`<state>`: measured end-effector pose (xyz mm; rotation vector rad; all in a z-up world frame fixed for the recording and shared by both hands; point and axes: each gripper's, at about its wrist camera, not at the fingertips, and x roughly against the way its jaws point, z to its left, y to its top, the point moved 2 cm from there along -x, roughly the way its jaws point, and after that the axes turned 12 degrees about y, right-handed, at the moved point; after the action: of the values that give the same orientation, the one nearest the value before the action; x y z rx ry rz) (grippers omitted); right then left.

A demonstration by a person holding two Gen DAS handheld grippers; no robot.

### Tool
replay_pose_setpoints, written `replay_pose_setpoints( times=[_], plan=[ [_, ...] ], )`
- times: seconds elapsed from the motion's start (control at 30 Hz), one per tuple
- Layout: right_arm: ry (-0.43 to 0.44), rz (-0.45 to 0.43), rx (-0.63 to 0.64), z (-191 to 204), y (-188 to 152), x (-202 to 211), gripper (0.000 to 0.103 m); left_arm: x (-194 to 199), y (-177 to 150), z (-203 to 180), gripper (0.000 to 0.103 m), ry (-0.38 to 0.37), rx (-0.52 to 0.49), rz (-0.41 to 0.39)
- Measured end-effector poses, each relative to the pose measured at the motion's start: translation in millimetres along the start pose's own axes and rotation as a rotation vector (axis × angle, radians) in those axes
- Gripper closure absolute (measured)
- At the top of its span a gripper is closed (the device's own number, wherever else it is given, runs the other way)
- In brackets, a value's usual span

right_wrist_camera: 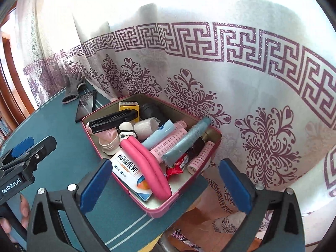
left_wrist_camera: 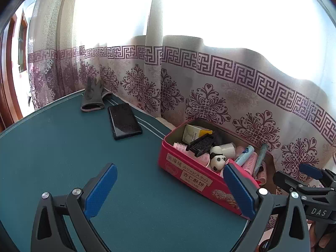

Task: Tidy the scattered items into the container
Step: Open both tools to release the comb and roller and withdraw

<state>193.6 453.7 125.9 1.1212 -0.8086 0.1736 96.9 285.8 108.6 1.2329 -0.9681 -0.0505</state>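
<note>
— Backdrop and surface? 
— Patterned curtain (left_wrist_camera: 210, 96) behind; teal desk (left_wrist_camera: 63, 157) in front of it.

— Container? 
— Pink tin (right_wrist_camera: 159, 208) at the desk's far right edge, against the curtain. Full: black comb (right_wrist_camera: 111, 120), panda figure (right_wrist_camera: 127, 133), pink rollers (right_wrist_camera: 168, 145), pink foam loop (right_wrist_camera: 147, 168), white medicine box (right_wrist_camera: 130, 172), yellow box (right_wrist_camera: 128, 106), grey-blue roll (right_wrist_camera: 187, 140).

— Anything outside it? 
— Grey glove (left_wrist_camera: 92, 98) at the desk's far edge; black phone (left_wrist_camera: 124, 120) just beside it. Both well apart from the tin.

— Left tool (left_wrist_camera: 168, 191)? 
— Jaws spread wide, empty, low over the desk, right pad near the tin's wall.

— Right tool (right_wrist_camera: 166, 187)? 
— Jaws wide apart, nothing between them, above the tin's near corner.
</note>
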Motion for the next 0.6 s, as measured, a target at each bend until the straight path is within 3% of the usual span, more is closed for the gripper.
replay_pose_setpoints(
  times=[0.13, 0.3, 0.47, 0.6],
  plan=[
    [-0.056, -0.023, 0.049, 6, -2, 7, 0.001, 5, -2, -8, 0.001, -0.066, -0.01, 0.01],
    [-0.068, -0.022, 0.028, -3, -6, 10, 0.001, 12, -5, -18, 0.001, -0.097, -0.011, -0.009],
    [-0.078, -0.033, -0.011, -14, -11, 11, 0.001, 15, -9, -22, 0.001, -0.206, -0.028, 0.019],
    [-0.025, -0.06, -0.003, -5, -13, 9, 0.001, 7, -13, -1, 0.001, -0.106, -0.005, 0.046]
  ],
)
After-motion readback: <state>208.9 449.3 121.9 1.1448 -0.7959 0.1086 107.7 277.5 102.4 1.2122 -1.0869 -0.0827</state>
